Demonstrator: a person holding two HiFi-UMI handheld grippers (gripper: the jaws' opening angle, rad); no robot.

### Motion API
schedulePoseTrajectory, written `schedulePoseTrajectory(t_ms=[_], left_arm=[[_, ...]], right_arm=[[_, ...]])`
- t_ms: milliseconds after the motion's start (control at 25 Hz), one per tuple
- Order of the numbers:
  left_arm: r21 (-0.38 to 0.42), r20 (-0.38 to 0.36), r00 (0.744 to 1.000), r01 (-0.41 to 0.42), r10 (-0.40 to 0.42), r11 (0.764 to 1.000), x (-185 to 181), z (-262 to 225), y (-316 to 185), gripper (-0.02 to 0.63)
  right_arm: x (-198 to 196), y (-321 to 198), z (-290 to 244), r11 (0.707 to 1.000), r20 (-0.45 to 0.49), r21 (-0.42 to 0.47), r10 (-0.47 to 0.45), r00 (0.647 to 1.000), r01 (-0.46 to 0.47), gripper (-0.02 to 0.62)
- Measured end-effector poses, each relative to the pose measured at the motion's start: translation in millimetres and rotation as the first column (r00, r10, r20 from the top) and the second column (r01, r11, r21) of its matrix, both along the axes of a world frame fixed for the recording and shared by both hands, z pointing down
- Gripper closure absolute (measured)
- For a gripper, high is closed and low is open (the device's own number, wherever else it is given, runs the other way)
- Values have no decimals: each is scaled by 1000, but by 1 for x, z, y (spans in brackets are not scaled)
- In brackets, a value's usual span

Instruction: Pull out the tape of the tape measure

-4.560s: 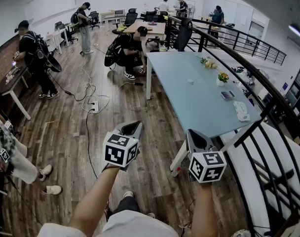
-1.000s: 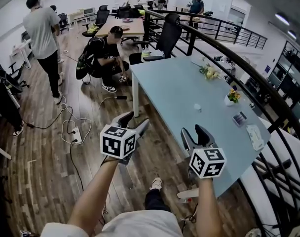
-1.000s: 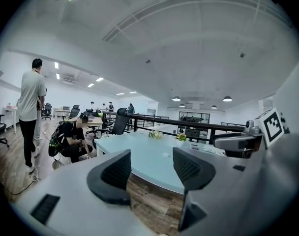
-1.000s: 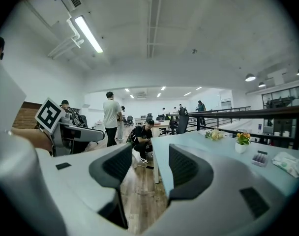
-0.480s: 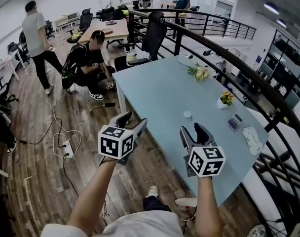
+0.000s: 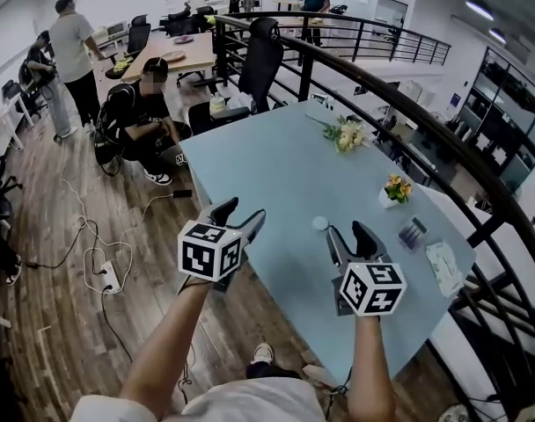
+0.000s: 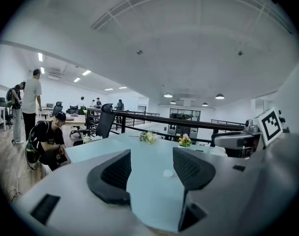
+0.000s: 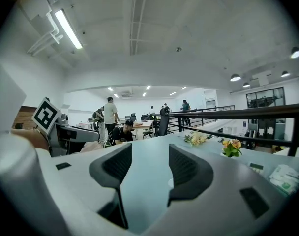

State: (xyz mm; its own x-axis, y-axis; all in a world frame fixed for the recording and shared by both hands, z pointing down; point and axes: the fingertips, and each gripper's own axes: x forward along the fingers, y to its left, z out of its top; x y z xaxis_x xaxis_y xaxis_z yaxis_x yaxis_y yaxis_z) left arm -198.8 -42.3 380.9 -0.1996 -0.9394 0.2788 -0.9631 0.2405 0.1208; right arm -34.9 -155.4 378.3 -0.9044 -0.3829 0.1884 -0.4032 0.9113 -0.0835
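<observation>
A small white round object [image 6: 319,223] lies on the light blue table [image 6: 267,170], and I cannot tell if it is the tape measure. My left gripper [image 6: 240,212] hangs open and empty over the table's near left edge. My right gripper [image 6: 348,232] is open and empty too, just short of the white object. In the left gripper view that object [image 7: 168,173] shows between the spread jaws of the left gripper [image 7: 152,154], farther along the table. In the right gripper view the right gripper [image 8: 149,149] has only bare table between its jaws. The object [image 8: 170,183] peeks out beside the right jaw.
A bunch of flowers [image 6: 347,134], a small flower pot [image 6: 396,187], a dark small item [image 6: 412,232] and a white packet [image 6: 445,266] lie on the table's far side. A black railing [image 6: 408,104] runs behind it. A chair [image 6: 260,60], a crouching person [image 6: 140,117] and floor cables [image 6: 105,278] lie to the left.
The view has closed in on the table. Both grippers, earlier over the wooden floor beside it, now hang over its near edge, still open. People in the background have shifted.
</observation>
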Motion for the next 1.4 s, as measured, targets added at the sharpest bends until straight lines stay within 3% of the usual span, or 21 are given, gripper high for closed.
schedulePoseTrajectory(t_ms=[640,1400], left_arm=[[-33,20,999,-37,37,999,-15,2,-112,342],[-37,23,992,-122,123,992,-10,13,-171,342]], right_arm=[[-11,-106,18,998,1,-44,49,999,-49,377],[5,-144,25,994,13,-29,104,995,-103,377]])
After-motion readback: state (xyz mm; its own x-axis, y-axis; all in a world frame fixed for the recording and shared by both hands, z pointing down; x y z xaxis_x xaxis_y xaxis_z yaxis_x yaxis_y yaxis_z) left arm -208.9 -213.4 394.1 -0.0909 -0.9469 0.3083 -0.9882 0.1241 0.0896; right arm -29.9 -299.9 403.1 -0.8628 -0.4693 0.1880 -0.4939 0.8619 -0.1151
